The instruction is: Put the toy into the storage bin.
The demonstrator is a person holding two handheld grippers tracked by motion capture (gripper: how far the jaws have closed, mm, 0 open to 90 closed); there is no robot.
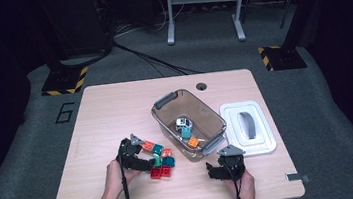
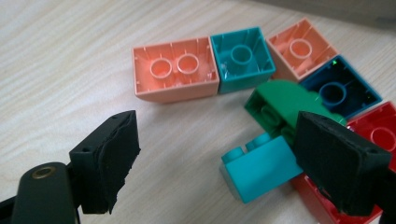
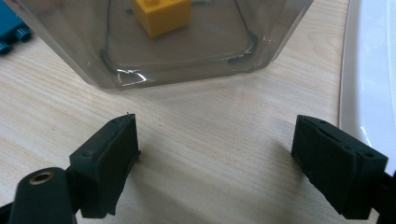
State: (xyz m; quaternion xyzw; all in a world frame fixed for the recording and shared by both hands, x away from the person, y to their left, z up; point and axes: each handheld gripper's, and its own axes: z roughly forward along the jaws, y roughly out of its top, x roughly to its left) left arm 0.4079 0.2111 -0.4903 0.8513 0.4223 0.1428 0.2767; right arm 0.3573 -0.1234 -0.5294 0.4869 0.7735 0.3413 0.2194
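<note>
Lying in a small heap on the light wooden table (image 1: 115,106): toy blocks (image 1: 160,160), just left of the near corner of the clear plastic bin (image 1: 165,102). Seen close in the left gripper view: a teal block (image 2: 261,169) on its side, a green block (image 2: 285,105) leaning over it, a long peach block (image 2: 175,70), a small teal block (image 2: 241,57), a small peach block (image 2: 300,48), a dark blue block (image 2: 338,93) and a red block (image 2: 383,133), most of them upside down with the hollow side up. Hovering low over this heap, the left gripper (image 1: 138,154), jaws wide apart, holding nothing; the teal block partly between them, right beside one pad, touching or not is hard to tell. Resting near the front edge of the table, the right gripper (image 1: 227,166), jaws wide apart too, with bare wood between them.

Inside the bin: an orange block (image 1: 193,142), a teal piece and a small white and grey thing, too small to make out. Beside the bin on the right, a white lid (image 1: 265,142) lying flat, touching the bin or not is hard to tell. Near the back edge of the table, a round hole (image 1: 201,86).

Around the table, grey carpet, black cables, yellow and black striped plates, a grey metal frame, and a painted 6 on the floor. Very dark at the back and sides of the room. Cut off by the picture edge: the forearms, part of the red block, and the top of the bin in the right gripper view.
</note>
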